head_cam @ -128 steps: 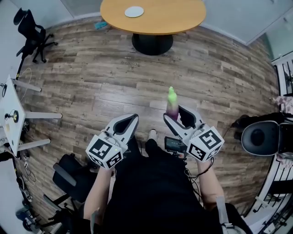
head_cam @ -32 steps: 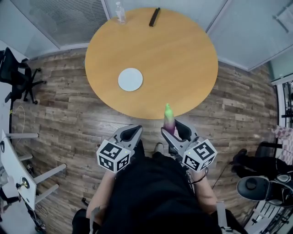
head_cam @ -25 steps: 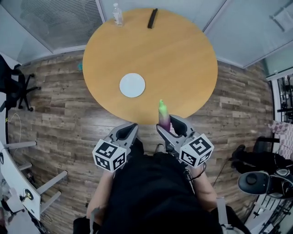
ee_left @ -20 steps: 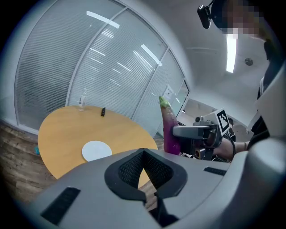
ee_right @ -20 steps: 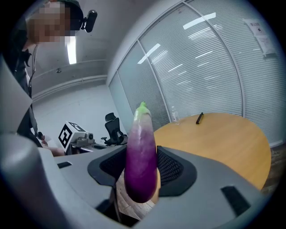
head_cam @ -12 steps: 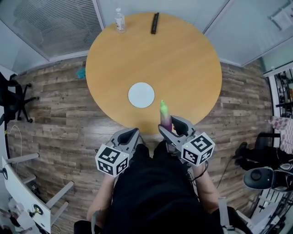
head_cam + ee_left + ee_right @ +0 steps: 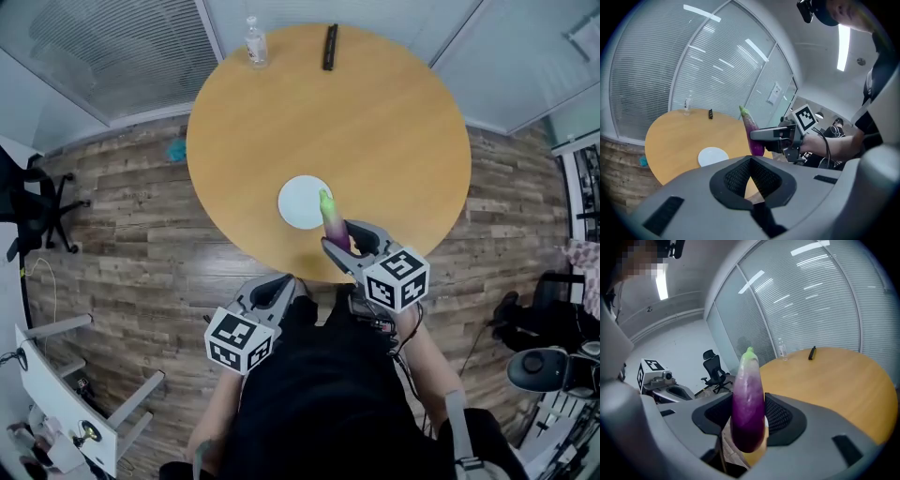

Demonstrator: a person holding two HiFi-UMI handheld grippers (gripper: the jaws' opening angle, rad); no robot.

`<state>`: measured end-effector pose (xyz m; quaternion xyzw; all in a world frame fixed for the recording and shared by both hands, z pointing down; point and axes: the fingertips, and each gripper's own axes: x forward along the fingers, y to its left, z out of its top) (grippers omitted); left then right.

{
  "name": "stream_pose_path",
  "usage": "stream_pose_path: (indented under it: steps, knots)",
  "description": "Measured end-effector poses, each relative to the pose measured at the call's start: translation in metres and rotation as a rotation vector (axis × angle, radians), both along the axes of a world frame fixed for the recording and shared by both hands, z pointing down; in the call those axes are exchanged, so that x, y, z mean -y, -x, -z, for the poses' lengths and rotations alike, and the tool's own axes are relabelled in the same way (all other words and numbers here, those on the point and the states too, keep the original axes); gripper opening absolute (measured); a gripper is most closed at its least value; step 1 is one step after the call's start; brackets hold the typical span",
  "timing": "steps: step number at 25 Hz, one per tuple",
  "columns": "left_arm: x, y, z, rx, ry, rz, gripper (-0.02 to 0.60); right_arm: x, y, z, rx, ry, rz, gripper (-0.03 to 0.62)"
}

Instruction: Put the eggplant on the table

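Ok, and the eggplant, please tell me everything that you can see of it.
The eggplant is long and slim, with glossy purple skin that pales toward a light green tip, and it looks whole. It stands nearly upright, tip up, with its lower part clamped between the jaws of the right gripper. It is held in the air over the near edge of the round wooden table, not resting on it. Only the jaws touch it.

- This was an office meeting room: a round wooden table (image 7: 375, 122) stood alone on a wood-plank floor (image 7: 122, 244).
- Glass partition walls (image 7: 525, 37) hung with slatted blinds (image 7: 112, 47) enclosed it.
- A black swivel chair (image 7: 36, 199) stood aside, and a strip light (image 7: 842, 47) lit the ceiling.
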<state>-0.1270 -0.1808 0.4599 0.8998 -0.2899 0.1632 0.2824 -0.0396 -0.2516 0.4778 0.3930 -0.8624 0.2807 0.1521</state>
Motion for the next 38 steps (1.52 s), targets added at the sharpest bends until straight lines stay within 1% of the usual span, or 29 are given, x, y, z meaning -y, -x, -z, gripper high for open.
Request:
stream_pose_path:
  steps: [5,10,14,19,27,31,38]
  knots:
    - [0.001,0.014,0.001,-0.004,0.005,0.043,0.000,0.020,0.006,-0.028,0.037,0.076,-0.032,0.215]
    - [0.002,0.017,0.000,-0.011,0.025,0.086,0.000,0.035,0.010,-0.055,0.036,0.131,-0.044,0.215]
    - [-0.004,0.020,-0.003,-0.025,0.042,0.100,0.000,0.049,0.016,-0.082,-0.009,0.154,-0.028,0.215]
    - [-0.014,0.028,-0.014,-0.012,0.083,0.113,0.000,0.066,0.022,-0.112,-0.069,0.186,-0.016,0.215]
    - [-0.019,0.038,-0.018,-0.004,0.100,0.126,0.000,0.089,0.023,-0.151,-0.168,0.217,0.000,0.215]
    - [-0.013,0.042,-0.017,-0.020,0.103,0.147,0.000,0.098,0.026,-0.168,-0.214,0.232,0.016,0.215]
    - [-0.018,0.040,-0.020,-0.005,0.107,0.146,0.000,0.104,0.025,-0.184,-0.257,0.218,0.022,0.215]
